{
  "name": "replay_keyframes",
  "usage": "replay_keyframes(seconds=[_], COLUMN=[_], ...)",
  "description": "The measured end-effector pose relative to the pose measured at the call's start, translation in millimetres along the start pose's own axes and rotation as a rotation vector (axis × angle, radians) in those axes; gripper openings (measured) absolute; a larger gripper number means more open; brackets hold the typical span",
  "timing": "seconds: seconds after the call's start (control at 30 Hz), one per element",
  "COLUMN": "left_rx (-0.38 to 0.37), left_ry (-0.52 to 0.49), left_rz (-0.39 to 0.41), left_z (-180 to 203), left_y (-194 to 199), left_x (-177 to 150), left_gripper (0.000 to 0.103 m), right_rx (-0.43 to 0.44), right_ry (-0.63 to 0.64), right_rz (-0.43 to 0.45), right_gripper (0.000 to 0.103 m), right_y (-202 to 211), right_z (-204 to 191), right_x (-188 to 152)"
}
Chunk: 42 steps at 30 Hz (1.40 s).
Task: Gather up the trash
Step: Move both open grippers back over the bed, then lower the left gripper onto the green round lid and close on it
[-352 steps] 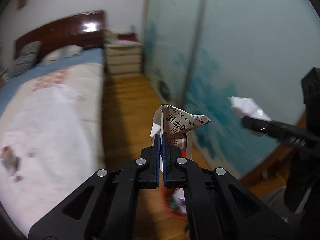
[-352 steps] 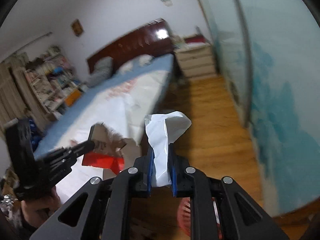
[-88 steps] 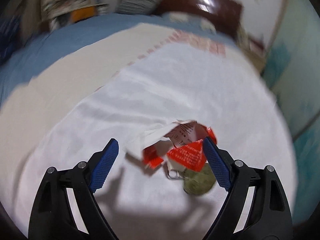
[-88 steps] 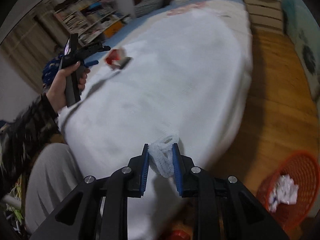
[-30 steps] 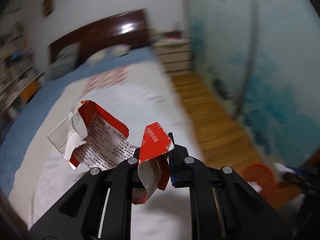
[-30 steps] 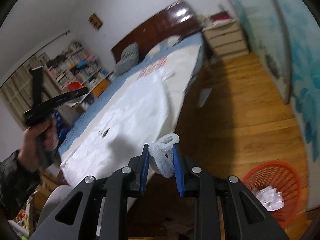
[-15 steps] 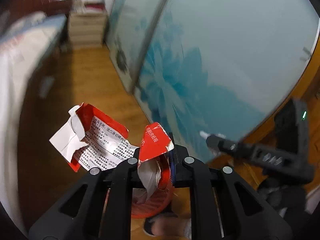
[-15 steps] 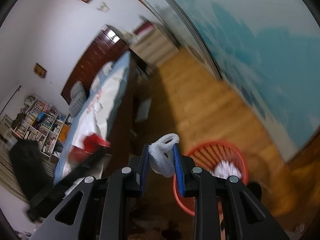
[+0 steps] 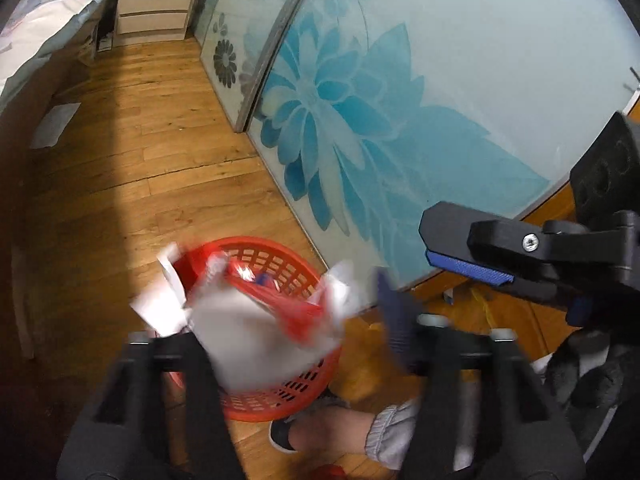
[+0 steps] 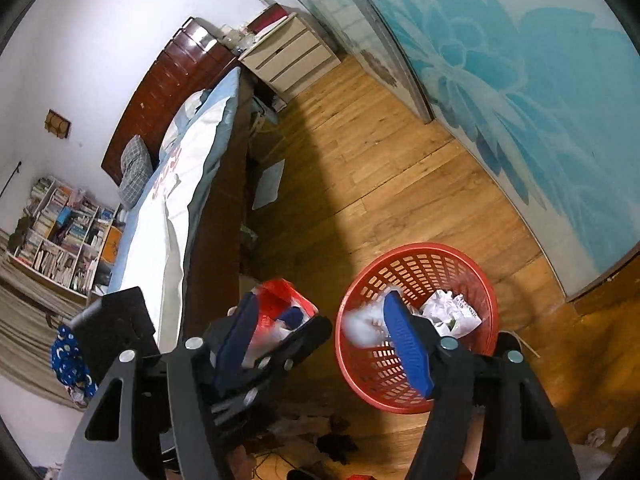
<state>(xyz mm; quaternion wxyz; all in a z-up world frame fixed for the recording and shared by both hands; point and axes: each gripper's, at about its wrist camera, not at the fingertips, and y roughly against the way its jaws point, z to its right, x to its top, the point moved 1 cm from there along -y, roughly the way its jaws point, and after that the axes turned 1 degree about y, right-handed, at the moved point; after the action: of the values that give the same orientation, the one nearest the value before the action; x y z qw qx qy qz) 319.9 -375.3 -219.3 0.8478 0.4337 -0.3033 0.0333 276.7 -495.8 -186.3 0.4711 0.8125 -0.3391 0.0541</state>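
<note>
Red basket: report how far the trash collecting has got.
Done: crumpled paper already lies in the red basket. In hand: both grippers are opening above it, the left gripper letting go of a torn red and white wrapper, the right gripper dropping a white wad. Left: whether more trash remains on the bed cannot be told.

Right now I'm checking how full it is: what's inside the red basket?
In the red basket, crumpled white paper lies by the far wall, with a blurred white wad falling in. The bottom is hidden.
</note>
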Motion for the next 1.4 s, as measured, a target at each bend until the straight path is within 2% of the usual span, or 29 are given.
replay_keyframes(seconds=[0.27, 0.53, 0.67, 0.77, 0.87, 0.93, 0.97, 1.03, 1.1, 1.27, 1.33, 1.4], left_rx=[0.058, 0.056, 0.092, 0.167, 0.293, 0.411, 0.452, 0.569, 0.635, 0.734, 0.754, 0.758], left_ry=[-0.003, -0.014, 0.006, 0.012, -0.002, 0.005, 0.013, 0.021, 0.057, 0.223, 0.293, 0.320], left_rz=[0.008, 0.018, 0.039, 0.085, 0.150, 0.216, 0.234, 0.254, 0.279, 0.380, 0.408, 0.426], left_z=[-12.2, -17.3, -24.2, -36.7, -58.7, -83.4, -92.3, -119.2, -141.5, -197.0, -217.3, -225.4], left_y=[16.5, 39.7, 64.1, 104.5, 164.3, 217.7, 235.5, 282.3, 317.0, 384.6, 396.7, 397.2], left_x=[-3.2, -11.9, -10.9, -4.3, -0.1, -3.2, -5.5, -16.9, -29.0, -61.1, -72.5, -76.2], left_gripper=[0.072, 0.072, 0.072, 0.072, 0.072, 0.076, 0.080, 0.080, 0.080, 0.080, 0.080, 0.080], right_rx=[-0.007, -0.005, 0.006, -0.038, -0.059, -0.037, -0.029, -0.007, 0.046, 0.155, 0.197, 0.229], right_ry=[0.022, 0.043, 0.068, 0.159, 0.294, 0.340, 0.375, 0.409, 0.442, 0.552, 0.587, 0.611], right_rz=[0.039, 0.050, 0.060, 0.088, 0.101, 0.107, 0.106, 0.080, 0.062, 0.064, 0.042, 0.019], right_gripper=[0.066, 0.066, 0.066, 0.066, 0.066, 0.066, 0.065, 0.064, 0.063, 0.062, 0.061, 0.060], right_y=[7.9, 10.8, 14.8, 17.3, 9.5, 5.0, 0.1, -11.9, -19.8, -29.5, -37.5, -45.8], right_z=[-17.0, -28.1, -36.5, -52.9, -81.8, -97.8, -109.4, -133.0, -167.5, -249.2, -281.2, -305.3], right_x=[5.4, -1.9, -3.0, -5.2, -20.5, -27.7, -33.2, -40.0, -43.1, -57.6, -67.2, -78.1])
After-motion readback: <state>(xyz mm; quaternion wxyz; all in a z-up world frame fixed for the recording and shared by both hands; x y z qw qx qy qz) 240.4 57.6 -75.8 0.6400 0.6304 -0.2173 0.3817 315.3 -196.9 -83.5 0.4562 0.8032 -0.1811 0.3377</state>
